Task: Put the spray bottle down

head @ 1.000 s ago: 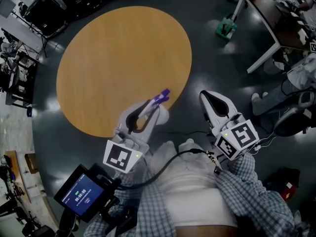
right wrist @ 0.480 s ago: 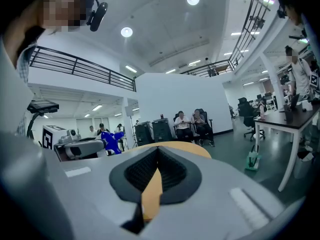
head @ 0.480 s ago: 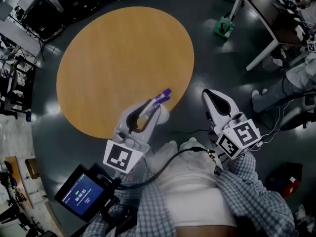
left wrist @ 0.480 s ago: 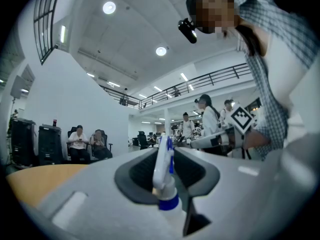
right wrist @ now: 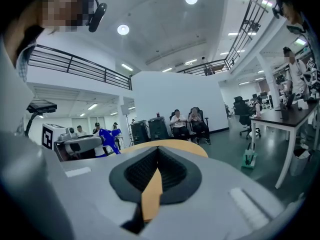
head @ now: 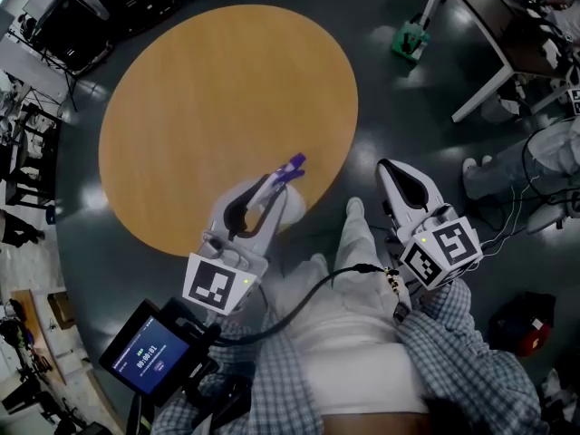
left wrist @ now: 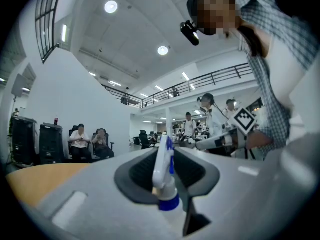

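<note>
My left gripper (head: 272,185) is shut on a spray bottle (head: 291,207) with a white body and a blue-purple trigger head. It holds the bottle above the near edge of the round wooden table (head: 208,89). In the left gripper view the spray bottle (left wrist: 164,176) stands between the jaws of the left gripper (left wrist: 167,156), nozzle pointing up and away. My right gripper (head: 391,172) hangs over the dark floor to the right of the table, shut, with nothing in it. In the right gripper view the right gripper (right wrist: 157,154) faces the table (right wrist: 170,145), and the bottle's blue head (right wrist: 107,136) shows at the left.
A white-legged desk (head: 489,43) and a green object (head: 412,43) on the floor stand at the upper right. Another person's legs (head: 535,152) are at the right. Black cases (head: 82,12) line the upper left. Seated people (left wrist: 90,141) are beyond the table.
The left gripper with the bottle has shifted a little left and further over the table edge. The person's leg and shoe have come forward between the two grippers.
</note>
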Available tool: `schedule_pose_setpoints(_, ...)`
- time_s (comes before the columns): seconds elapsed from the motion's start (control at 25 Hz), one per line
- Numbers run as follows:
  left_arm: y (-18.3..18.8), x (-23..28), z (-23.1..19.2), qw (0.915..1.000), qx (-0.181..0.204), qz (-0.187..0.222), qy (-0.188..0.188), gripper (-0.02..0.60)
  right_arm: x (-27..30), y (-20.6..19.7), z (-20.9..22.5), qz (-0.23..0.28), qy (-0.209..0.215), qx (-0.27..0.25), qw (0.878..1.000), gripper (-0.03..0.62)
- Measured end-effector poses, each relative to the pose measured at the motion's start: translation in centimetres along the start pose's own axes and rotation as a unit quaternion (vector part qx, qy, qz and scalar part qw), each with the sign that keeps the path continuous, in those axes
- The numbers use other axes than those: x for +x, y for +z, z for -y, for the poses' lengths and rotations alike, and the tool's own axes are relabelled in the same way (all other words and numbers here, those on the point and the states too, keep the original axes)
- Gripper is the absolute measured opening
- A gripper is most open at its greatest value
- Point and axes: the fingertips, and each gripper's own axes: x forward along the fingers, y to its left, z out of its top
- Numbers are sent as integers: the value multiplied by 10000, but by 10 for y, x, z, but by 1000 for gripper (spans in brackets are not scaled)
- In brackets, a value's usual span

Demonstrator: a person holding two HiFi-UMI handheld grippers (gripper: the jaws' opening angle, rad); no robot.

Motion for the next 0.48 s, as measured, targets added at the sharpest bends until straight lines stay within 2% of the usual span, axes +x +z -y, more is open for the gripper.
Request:
schedule_pose_setpoints(0.2, 10, 8, -9, 9997, -31, 132, 193, 94, 9, 1, 5, -28, 77, 58, 9999, 3)
schedule_pose_setpoints(0.36, 8, 11, -10, 9998, 68, 1, 191, 94, 18, 12, 9, -33, 234, -22, 9997, 3)
schedule_pose_setpoints(0.48, 23, 35, -18, 9994, 42, 141, 316, 94, 28, 26, 21, -64, 348, -64, 9994, 3)
